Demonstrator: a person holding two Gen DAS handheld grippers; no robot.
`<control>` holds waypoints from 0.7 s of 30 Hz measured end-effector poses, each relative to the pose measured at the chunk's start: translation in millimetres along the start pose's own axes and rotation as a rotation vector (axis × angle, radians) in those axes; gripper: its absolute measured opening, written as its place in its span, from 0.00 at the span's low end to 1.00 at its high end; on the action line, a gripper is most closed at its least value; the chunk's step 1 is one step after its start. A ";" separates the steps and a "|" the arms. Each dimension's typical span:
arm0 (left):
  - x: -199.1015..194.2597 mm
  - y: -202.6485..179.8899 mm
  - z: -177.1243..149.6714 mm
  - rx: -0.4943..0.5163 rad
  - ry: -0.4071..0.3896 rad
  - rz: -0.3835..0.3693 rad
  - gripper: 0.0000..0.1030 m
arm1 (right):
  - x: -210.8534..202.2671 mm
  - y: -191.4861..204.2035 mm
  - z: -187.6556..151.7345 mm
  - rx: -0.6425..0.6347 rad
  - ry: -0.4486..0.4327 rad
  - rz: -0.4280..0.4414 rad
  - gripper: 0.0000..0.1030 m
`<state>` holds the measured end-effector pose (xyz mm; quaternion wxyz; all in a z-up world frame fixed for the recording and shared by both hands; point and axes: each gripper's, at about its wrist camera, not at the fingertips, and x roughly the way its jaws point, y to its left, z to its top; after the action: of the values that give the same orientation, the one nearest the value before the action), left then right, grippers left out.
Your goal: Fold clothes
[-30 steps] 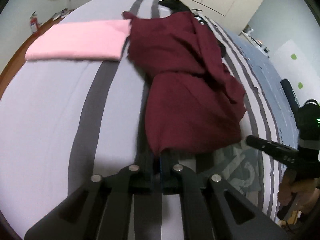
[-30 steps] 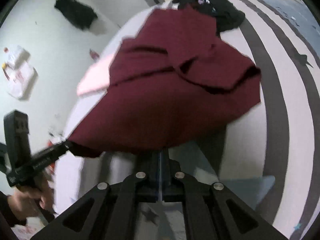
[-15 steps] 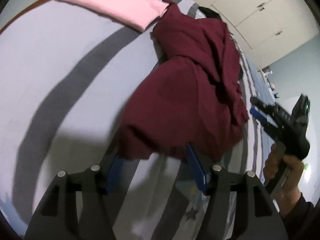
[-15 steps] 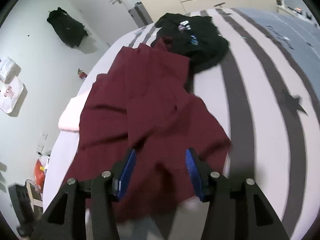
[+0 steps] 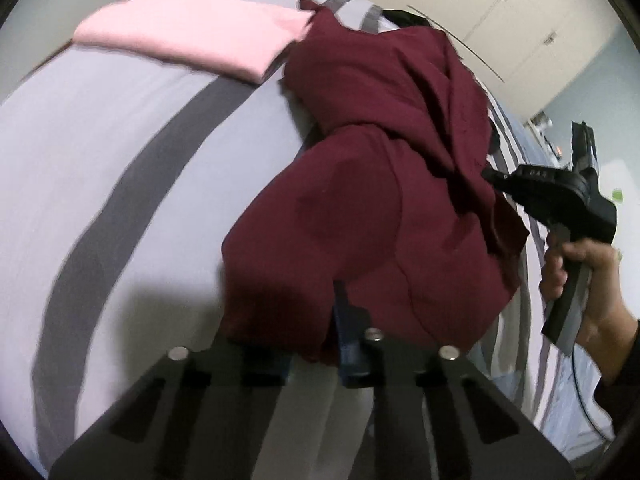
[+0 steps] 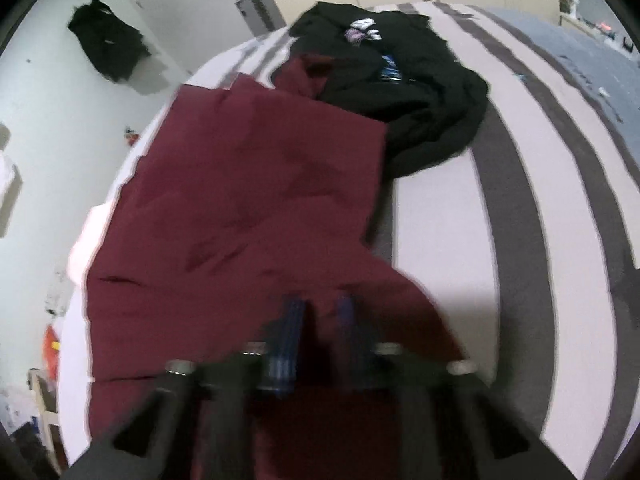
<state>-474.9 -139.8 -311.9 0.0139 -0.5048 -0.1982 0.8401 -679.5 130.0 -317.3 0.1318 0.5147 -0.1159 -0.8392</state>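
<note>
Both my tongs on the maroon garment point(image 5: 384, 200)

Left tongs point(image 5: 316, 344) closing on its near hem; right tongs point(image 6: 320, 320) clamped on its edge, bed point(image 5: 100, 160) beneath.

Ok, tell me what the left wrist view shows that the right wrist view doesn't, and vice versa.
Only the left wrist view: the folded pink garment in full, and the right gripper in a hand. Only the right wrist view: the black printed garment and dark clothing hanging on the wall. Both: the maroon garment on the striped bed.
</note>
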 end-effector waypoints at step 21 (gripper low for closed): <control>-126.9 92.0 4.8 0.133 0.095 0.078 0.06 | -194.1 -83.9 -168.9 0.218 0.081 0.007 0.00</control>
<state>-400.6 -254.4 -234.9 0.0238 -0.5492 -0.1214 0.8265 -452.5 264.8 -258.2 0.0826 0.5593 -0.2028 -0.7996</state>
